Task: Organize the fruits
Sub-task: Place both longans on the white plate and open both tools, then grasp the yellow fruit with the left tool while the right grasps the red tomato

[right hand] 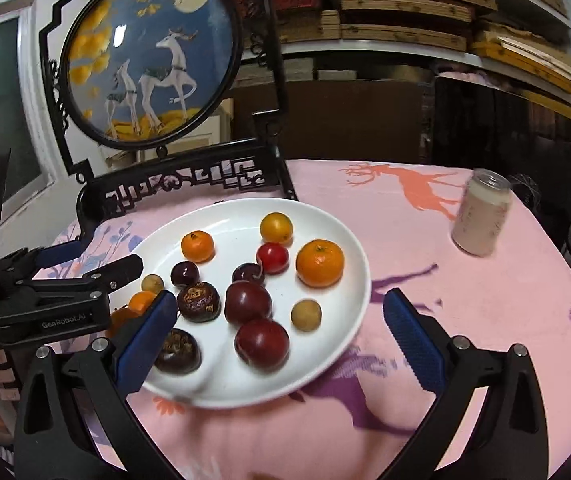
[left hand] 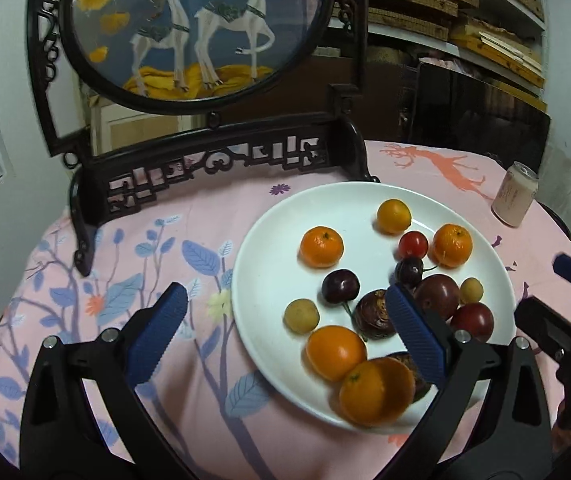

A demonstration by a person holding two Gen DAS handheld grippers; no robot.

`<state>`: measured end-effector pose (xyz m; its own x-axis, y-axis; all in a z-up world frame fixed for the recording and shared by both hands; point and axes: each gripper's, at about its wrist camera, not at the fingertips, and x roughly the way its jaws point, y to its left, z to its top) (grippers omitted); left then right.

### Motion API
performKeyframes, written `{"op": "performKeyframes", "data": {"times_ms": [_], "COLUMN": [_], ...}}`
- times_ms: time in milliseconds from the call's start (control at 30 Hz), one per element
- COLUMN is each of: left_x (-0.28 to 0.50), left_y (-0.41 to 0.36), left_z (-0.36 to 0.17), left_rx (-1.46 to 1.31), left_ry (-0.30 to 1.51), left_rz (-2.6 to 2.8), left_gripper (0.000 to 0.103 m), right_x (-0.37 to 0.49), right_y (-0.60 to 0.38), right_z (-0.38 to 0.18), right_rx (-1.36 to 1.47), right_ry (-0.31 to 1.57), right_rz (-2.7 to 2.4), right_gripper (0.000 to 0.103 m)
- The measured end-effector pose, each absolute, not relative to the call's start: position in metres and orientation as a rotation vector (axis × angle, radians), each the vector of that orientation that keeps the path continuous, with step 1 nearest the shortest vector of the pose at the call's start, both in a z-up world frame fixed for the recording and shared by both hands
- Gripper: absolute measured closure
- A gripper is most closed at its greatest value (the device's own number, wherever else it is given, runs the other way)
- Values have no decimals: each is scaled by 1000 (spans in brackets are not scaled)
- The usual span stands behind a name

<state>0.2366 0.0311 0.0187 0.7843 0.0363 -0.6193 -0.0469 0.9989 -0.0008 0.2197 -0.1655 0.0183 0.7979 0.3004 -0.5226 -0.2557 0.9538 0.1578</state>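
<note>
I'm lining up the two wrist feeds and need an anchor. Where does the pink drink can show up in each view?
Left wrist view: the pink drink can stands at the far right, on the tablecloth beyond the white plate's right rim.
Right wrist view: the can stands upper right, well apart from the plate.
Shared landmark: the round deer screen behind the plate.

Fruits [right hand: 249,303] are lying on a plate [right hand: 337,332] sitting on the table [right hand: 485,320]; a screen [right hand: 153,60] is standing behind, a can [right hand: 481,216] well right.
</note>
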Motion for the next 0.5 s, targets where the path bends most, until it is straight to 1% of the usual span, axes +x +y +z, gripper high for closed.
{"op": "performKeyframes", "data": {"times_ms": [133, 167, 367, 500], "left_x": [213, 202, 158, 135], "left_y": [34, 36, 35, 15], "left_z": [21, 19, 7, 0], "left_rx": [-77, -81, -59, -4], "left_ry": [693, 689, 713, 715], "left_rz": [14, 4, 5, -48], "left_gripper": [2, 2, 2, 2], "right_x": [211, 204, 145, 120], "right_y": [-167, -168, -168, -185], "right_z": [14, 14, 20, 16], "right_rx": [120, 111, -50, -10], "right_ry": [683, 686, 555, 556], "right_rz": [342, 327, 217, 233], "right_gripper": [1, 1, 1, 1]}}
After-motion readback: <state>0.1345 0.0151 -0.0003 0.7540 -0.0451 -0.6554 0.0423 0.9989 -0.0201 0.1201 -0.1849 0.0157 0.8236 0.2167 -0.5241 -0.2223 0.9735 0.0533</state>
